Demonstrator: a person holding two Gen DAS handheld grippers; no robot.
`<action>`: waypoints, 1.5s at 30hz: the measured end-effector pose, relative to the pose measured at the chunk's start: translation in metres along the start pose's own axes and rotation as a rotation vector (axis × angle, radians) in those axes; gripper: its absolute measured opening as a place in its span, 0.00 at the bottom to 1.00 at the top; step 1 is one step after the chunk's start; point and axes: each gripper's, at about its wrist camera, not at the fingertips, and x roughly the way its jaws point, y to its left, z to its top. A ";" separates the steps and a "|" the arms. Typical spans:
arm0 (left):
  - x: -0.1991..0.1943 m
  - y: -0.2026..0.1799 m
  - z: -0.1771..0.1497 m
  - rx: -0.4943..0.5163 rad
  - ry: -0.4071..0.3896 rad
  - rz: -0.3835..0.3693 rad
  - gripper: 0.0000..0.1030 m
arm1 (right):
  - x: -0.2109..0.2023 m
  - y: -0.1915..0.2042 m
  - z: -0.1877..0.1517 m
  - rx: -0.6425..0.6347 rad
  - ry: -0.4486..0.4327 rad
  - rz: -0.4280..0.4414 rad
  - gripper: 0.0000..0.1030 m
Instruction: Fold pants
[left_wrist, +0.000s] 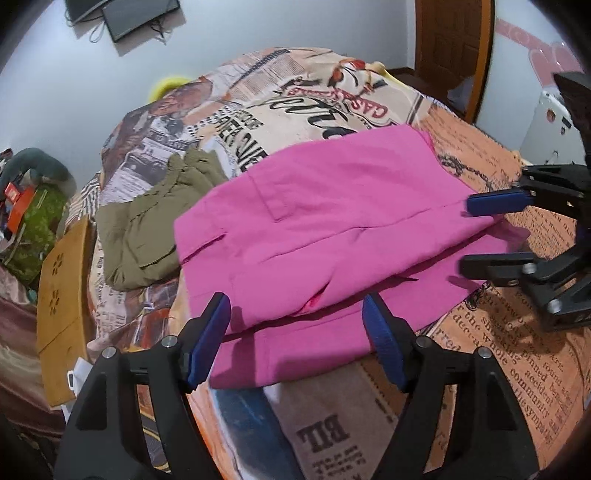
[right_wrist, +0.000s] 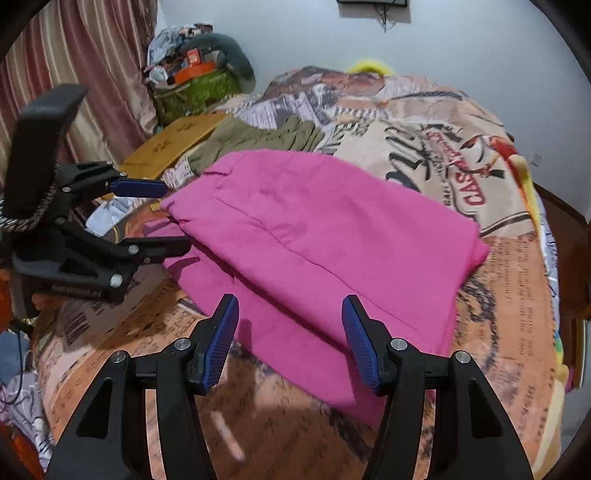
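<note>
Pink pants (left_wrist: 332, 221) lie folded over on the bed, also in the right wrist view (right_wrist: 314, 236). My left gripper (left_wrist: 295, 314) is open and empty, its blue pads just above the near edge of the pants; it shows from the side in the right wrist view (right_wrist: 173, 218). My right gripper (right_wrist: 290, 314) is open and empty over the near edge of the pants. In the left wrist view it (left_wrist: 465, 232) sits at the right end of the pants, jaws apart.
Olive-green clothing (left_wrist: 147, 229) lies folded on the bed left of the pants. A newspaper-print bedspread (left_wrist: 369, 424) covers the bed. A wooden board (left_wrist: 62, 306) lies at the bed's left edge. A cluttered pile (right_wrist: 192, 74) stands by the curtain.
</note>
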 end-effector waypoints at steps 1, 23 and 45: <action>0.003 -0.002 0.001 0.005 0.006 -0.003 0.73 | 0.005 0.001 0.001 -0.008 0.008 -0.001 0.53; 0.013 -0.003 0.012 0.021 -0.022 0.004 0.18 | -0.006 0.003 0.013 -0.010 -0.068 0.043 0.04; -0.012 -0.020 -0.015 0.041 0.016 -0.063 0.38 | -0.017 0.000 -0.014 0.078 0.042 0.063 0.17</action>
